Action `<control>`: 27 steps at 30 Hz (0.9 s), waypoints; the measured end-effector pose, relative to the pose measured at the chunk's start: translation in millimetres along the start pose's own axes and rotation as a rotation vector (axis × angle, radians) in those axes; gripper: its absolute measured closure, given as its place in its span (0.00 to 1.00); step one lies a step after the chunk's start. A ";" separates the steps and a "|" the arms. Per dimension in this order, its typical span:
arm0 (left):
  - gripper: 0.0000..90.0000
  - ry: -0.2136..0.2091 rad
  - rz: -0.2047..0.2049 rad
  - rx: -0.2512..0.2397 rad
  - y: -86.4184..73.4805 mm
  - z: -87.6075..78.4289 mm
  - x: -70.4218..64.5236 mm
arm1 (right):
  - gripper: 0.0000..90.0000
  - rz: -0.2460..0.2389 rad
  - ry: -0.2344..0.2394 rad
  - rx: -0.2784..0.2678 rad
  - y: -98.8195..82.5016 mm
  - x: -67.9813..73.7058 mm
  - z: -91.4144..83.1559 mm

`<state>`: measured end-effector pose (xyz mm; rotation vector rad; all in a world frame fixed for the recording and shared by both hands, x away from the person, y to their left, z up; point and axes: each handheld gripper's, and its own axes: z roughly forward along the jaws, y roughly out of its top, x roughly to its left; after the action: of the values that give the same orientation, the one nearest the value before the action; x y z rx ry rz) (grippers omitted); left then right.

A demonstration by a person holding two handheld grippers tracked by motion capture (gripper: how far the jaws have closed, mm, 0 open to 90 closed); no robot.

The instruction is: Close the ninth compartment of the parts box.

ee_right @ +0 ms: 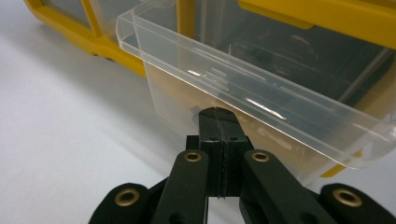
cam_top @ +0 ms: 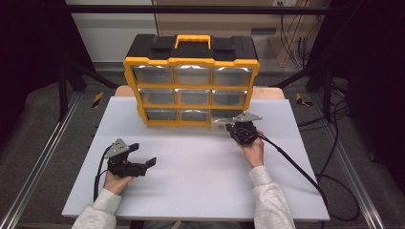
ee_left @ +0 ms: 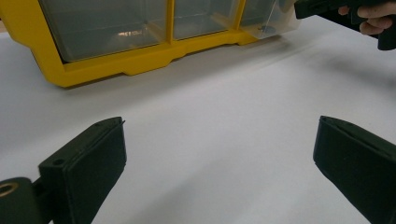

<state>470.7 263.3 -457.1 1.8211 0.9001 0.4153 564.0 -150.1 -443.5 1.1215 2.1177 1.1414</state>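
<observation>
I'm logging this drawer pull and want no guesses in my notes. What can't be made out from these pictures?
- What the clear drawer holds: right gripper view, glare and its cloudy front hide it.
- Whether the right gripper pinches the drawer's handle: its closed fingers cover the contact.
- Contents of the organizer: high view, too small, reflections on the fronts.

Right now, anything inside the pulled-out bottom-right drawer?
The clear drawer looks partly pulled from the yellow organizer. Its contents can't be made out: reflections and the right gripper at its front wall obscure them.
</observation>
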 end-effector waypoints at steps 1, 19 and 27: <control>0.02 0.001 0.001 0.000 0.0 0.1 -0.1 | 1.00 -0.002 -0.002 0.002 0.2 -0.3 0.6; 0.02 0.001 0.001 -0.002 0.0 -0.1 -0.1 | 1.00 -0.010 -0.017 0.021 5.5 -3.7 8.3; 0.02 -0.002 0.004 -0.001 0.2 -0.2 0.1 | 1.00 -0.004 -0.022 0.024 7.8 -4.9 11.9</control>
<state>470.7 263.5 -456.9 1.8218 0.8952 0.4163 578.5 -146.4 -443.1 1.1351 2.1212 1.0991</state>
